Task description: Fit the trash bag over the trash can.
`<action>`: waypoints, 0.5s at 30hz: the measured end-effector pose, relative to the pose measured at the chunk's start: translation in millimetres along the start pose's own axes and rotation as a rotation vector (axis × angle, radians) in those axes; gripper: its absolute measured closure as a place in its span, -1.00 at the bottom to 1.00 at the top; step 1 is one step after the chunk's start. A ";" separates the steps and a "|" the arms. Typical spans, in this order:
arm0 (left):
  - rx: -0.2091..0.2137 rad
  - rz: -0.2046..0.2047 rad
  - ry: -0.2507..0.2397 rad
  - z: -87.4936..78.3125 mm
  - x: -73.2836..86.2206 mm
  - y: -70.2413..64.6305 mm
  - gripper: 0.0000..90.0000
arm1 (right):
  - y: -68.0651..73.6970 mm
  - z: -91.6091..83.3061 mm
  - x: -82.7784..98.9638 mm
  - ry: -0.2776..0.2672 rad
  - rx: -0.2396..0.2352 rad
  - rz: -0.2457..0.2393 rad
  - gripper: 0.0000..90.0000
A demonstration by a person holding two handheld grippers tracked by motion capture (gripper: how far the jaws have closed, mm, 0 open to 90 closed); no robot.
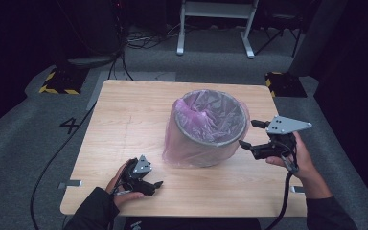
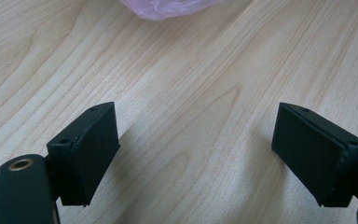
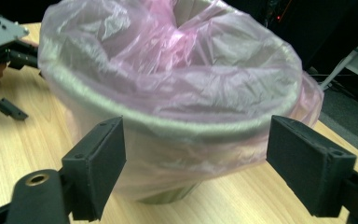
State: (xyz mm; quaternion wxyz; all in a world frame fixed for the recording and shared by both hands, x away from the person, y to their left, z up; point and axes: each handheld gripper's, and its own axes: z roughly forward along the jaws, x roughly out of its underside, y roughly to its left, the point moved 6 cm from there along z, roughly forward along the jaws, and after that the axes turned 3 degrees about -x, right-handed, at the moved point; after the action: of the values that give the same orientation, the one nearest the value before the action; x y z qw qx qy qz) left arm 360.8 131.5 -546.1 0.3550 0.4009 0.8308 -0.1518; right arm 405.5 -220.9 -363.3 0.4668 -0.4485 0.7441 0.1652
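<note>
My right gripper (image 1: 250, 133), jaws apart, hovers just beside the pink-lined bin (image 1: 206, 128); my left gripper (image 1: 154, 184) rests open near the desk's (image 1: 124, 120) front edge.

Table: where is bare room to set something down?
The table is bare along its left half, between the lined bin and the left edge, and across the front strip between the left tool and the right tool. It is crowded around the bin's right side.

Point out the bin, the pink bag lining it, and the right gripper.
bin (image 1: 230, 139), high view, on its grey rim.
pink bag (image 3: 168, 79), right gripper view, on the film across the mouth.
right gripper (image 1: 249, 133), high view, midway between its open fingertips.
</note>
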 end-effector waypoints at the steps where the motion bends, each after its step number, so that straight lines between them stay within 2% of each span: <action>1: 0.000 0.001 -0.001 0.0 -0.1 0.0 -0.69 | 0.7 -0.1 1.2 0.003 0.002 -0.002 -0.56; 5: 0.000 0.000 0.000 0.0 0.0 0.1 -0.69 | 5.4 -1.1 7.4 0.026 0.003 -0.021 -0.57; 15: 0.002 -0.001 0.000 0.1 0.0 0.0 -0.69 | 11.2 4.3 27.7 0.091 0.010 -0.032 -0.58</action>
State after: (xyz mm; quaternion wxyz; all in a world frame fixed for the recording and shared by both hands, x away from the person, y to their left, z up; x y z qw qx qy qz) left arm 360.8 131.4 -546.1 0.3546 0.4007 0.8309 -0.1527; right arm 394.2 -226.2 -390.7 0.4373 -0.4651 0.7581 0.1332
